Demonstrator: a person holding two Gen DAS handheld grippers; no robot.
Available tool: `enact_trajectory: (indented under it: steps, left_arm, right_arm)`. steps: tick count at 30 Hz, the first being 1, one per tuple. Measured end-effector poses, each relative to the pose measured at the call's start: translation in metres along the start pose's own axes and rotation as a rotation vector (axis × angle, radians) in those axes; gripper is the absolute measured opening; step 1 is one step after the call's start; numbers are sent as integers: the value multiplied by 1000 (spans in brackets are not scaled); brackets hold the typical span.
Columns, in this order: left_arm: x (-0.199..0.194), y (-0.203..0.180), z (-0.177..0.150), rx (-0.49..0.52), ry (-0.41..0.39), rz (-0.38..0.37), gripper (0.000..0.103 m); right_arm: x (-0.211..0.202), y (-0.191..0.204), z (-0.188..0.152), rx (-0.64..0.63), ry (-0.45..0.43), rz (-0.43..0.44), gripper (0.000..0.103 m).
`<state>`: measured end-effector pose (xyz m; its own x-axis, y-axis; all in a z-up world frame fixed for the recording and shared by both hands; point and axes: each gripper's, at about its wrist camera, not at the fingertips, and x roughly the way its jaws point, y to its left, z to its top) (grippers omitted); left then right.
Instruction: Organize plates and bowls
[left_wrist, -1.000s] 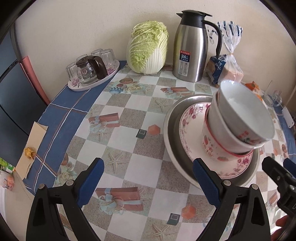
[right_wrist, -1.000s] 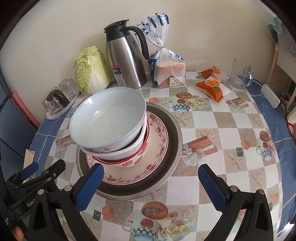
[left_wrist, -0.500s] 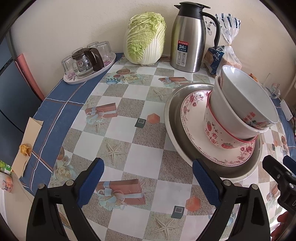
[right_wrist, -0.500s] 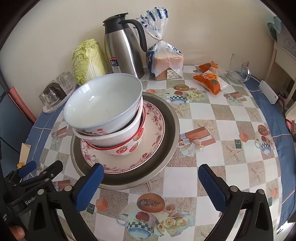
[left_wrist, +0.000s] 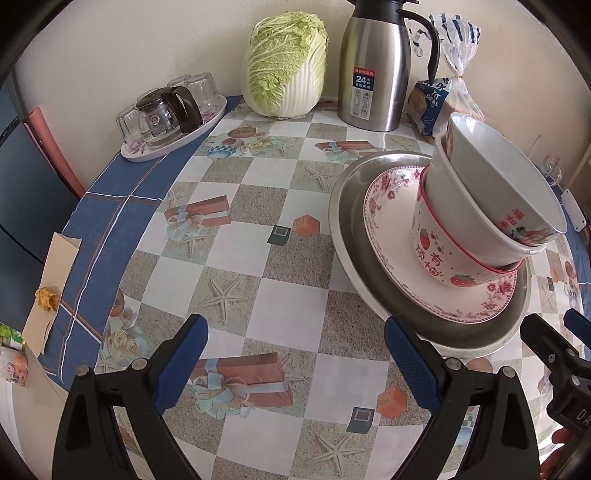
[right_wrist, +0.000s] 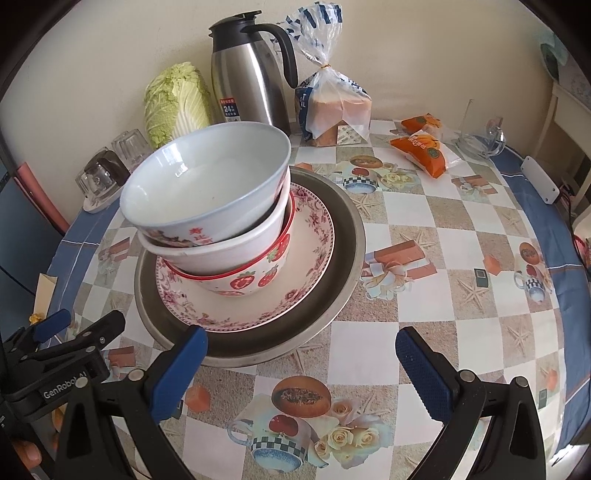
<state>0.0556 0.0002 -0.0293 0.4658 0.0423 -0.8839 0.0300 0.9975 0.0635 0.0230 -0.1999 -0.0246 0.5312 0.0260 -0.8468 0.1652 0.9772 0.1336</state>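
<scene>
Your left claw (left_wrist: 295, 354): fingers spread wide, nothing between them, hovering above the patterned surface (left_wrist: 236, 258) just left of the dish stack.

Your right claw (right_wrist: 301, 363): fingers likewise spread and empty, hovering at the near rim of the stack; its left finger overlaps the steel plate's edge in the right wrist view, and you cannot tell whether it touches.

Dish stack, centre of the surface, bottom to top:
- steel plate (right_wrist: 343, 258), widest, flat on the cloth
- floral plate (right_wrist: 314, 236), pink-rimmed, inside the steel one
- strawberry bowl (right_wrist: 255, 278), red rim
- plain white bowl (right_wrist: 221, 251), nested in it
- white bowl (right_wrist: 207, 177) with red characters, topmost, empty; the three bowls lean together to one side

Along the wall:
- napa cabbage (left_wrist: 286, 62), upright
- steel thermos jug (left_wrist: 373, 66), black handle
- bagged bread loaf (right_wrist: 332, 107), tied at the top
- oval tray (left_wrist: 173, 136) with upturned glasses and a small glass pot (left_wrist: 159, 118)

Far right of the surface: two orange snack packets (right_wrist: 421, 147), beside a clear glass pitcher (right_wrist: 480, 136).
</scene>
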Motion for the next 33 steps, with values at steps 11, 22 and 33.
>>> enact_trajectory:
  steps: [11, 22, 33]
  left_arm:
    - [2, 5, 1, -7, -2, 0, 96]
    - [3, 6, 2, -6, 0, 0, 96]
    - [4, 5, 2, -4, 3, -1, 97]
  right_arm:
    - [3, 2, 1, -11, 10, -5, 103]
    - [5, 3, 1, -17, 17, -7, 103]
    - [5, 2, 1, -11, 22, -7, 103]
